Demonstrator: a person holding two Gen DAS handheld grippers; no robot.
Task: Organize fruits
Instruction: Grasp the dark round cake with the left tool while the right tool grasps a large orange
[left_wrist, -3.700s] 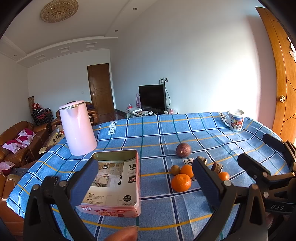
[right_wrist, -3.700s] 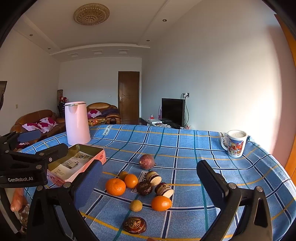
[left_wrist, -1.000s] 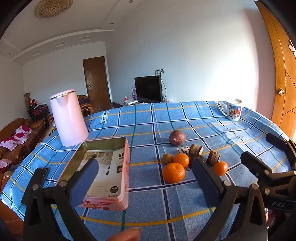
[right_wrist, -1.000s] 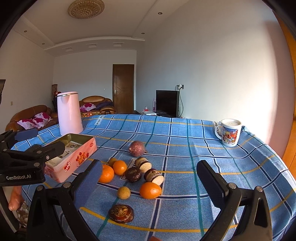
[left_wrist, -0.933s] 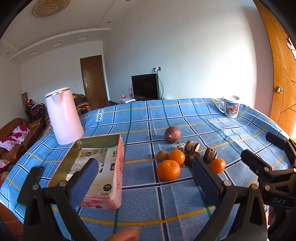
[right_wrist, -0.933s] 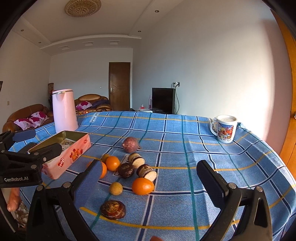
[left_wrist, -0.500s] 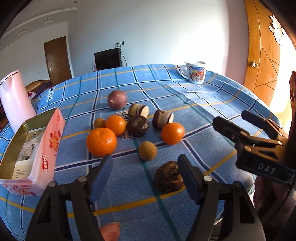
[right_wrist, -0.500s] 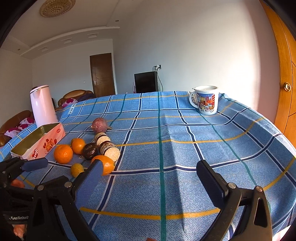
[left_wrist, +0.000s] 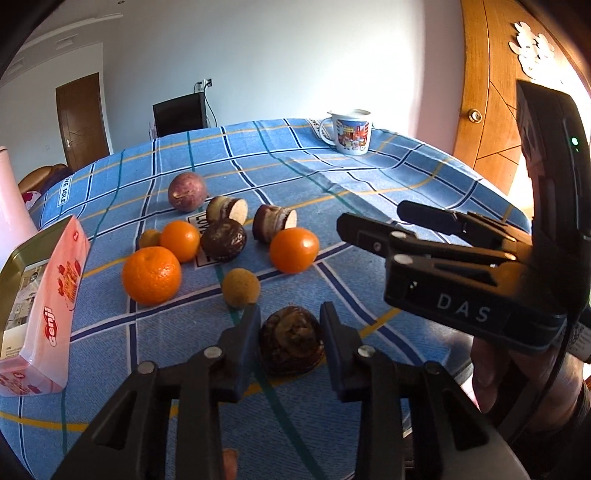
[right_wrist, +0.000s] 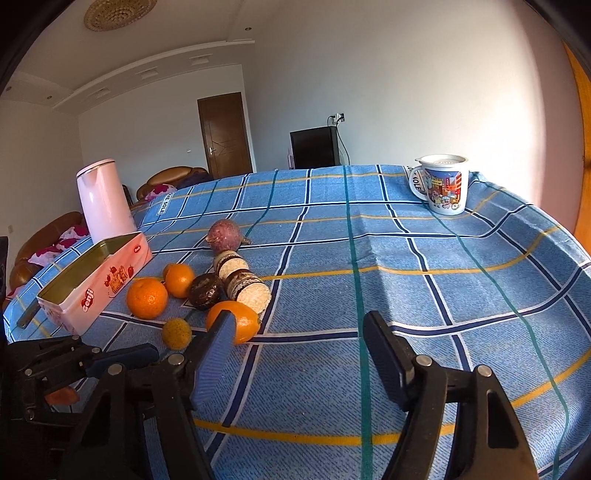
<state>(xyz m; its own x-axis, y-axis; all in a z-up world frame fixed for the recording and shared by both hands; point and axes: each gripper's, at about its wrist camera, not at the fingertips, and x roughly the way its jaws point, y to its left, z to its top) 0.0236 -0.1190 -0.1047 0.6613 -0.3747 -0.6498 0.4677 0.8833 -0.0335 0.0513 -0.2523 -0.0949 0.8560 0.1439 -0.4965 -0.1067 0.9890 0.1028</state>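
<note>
Though hidden from the right view, the left hand-held gripper (left_wrist: 290, 328) clamps a brown fruit (left_wrist: 290, 340).

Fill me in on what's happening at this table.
A person with a gripper in each hand is sorting fruit on the blue checked tablecloth. The left gripper has its fingers on either side of a dark brown fruit at the table's near edge, apparently gripping it. The right gripper hangs open over bare cloth. The oranges lie loose beside the open pink tin.
</note>
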